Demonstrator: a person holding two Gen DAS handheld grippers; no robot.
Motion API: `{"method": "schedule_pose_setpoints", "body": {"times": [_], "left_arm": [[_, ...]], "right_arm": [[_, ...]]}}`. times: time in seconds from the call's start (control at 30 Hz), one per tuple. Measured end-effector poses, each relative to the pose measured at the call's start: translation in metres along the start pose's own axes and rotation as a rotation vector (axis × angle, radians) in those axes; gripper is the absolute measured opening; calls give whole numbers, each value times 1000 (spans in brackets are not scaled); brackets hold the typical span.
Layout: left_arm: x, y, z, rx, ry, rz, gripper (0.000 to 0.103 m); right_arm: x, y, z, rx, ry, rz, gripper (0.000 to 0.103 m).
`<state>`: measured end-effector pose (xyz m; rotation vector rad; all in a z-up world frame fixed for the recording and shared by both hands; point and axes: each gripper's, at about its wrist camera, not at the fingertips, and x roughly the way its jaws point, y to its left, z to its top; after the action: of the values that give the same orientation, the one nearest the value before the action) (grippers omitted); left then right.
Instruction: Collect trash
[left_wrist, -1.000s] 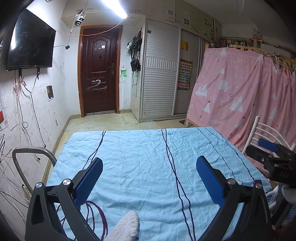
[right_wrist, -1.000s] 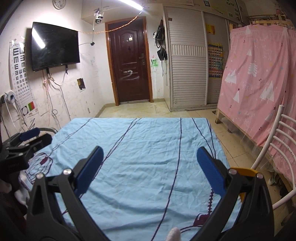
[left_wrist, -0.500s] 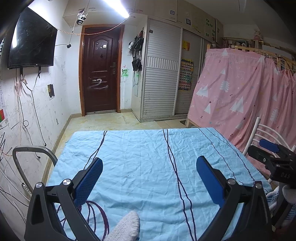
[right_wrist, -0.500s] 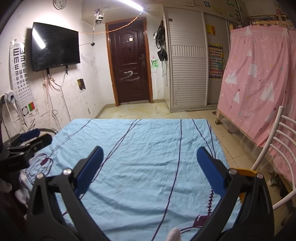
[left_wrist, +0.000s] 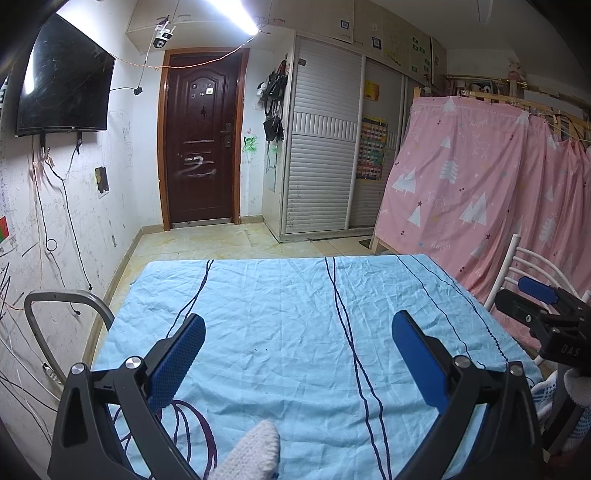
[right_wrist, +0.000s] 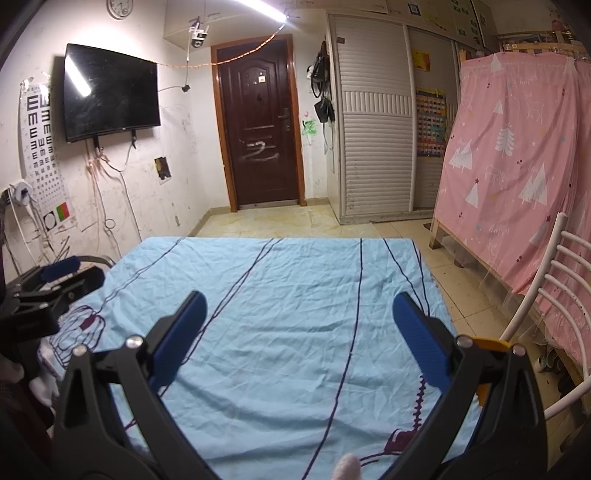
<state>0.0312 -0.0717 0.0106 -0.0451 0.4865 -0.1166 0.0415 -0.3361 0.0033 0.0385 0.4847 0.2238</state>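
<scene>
No trash shows in either view. My left gripper (left_wrist: 297, 332) is open and empty, held above a table covered by a light blue cloth (left_wrist: 295, 314) with dark line patterns. My right gripper (right_wrist: 299, 314) is open and empty above the same cloth (right_wrist: 295, 295). The right gripper also shows at the right edge of the left wrist view (left_wrist: 546, 314). The left gripper also shows at the left edge of the right wrist view (right_wrist: 55, 280). Gloved fingertips show at the bottom of both views.
A white chair (right_wrist: 554, 295) stands right of the table. A metal chair back (left_wrist: 62, 306) stands at its left by the wall. A pink curtain (left_wrist: 480, 184) hangs at the right. A brown door (left_wrist: 201, 147), a white wardrobe (left_wrist: 325, 147) and tiled floor lie beyond.
Both views have tilted up very slightly. Both grippers stay open and empty over the cloth.
</scene>
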Motion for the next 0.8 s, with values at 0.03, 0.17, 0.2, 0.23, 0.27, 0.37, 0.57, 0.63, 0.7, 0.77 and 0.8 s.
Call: {"method": "schedule_pose_setpoints", "body": {"times": [0.03,0.17,0.2,0.23,0.27,0.37,0.57,0.63,0.7,0.77,0.8], "left_arm": [[0,0,0,1,1,0,92],[1,-2,1,-3,4,-6,92],[1,-3,1,-3,4,-6,92],[1,-3,1,-3,4,-5,92],[1,-3,1,-2,4,-5,92],[1,-3,1,-2,5,-5,92],[2,-5,2,4,7,-5,92],[2,-6,2,7,7,-4,92],[2,-7,1,11,5,-8,92],[1,-7,1,10,-6,-8,92],[1,-8,1,13,-8,-10,92]], "right_arm": [[0,-1,0,-2,1,0,97],[0,-1,1,0,1,1,97],[0,-1,0,-2,1,0,97],[0,-1,0,-2,0,0,97],[0,-1,0,-3,0,0,97],[0,-1,0,-3,1,0,97],[0,-1,0,-2,3,2,97],[1,-2,0,-5,4,2,97],[1,-2,0,-3,4,3,97],[1,-2,0,-4,4,2,97],[1,-2,0,-3,4,2,97]]}}
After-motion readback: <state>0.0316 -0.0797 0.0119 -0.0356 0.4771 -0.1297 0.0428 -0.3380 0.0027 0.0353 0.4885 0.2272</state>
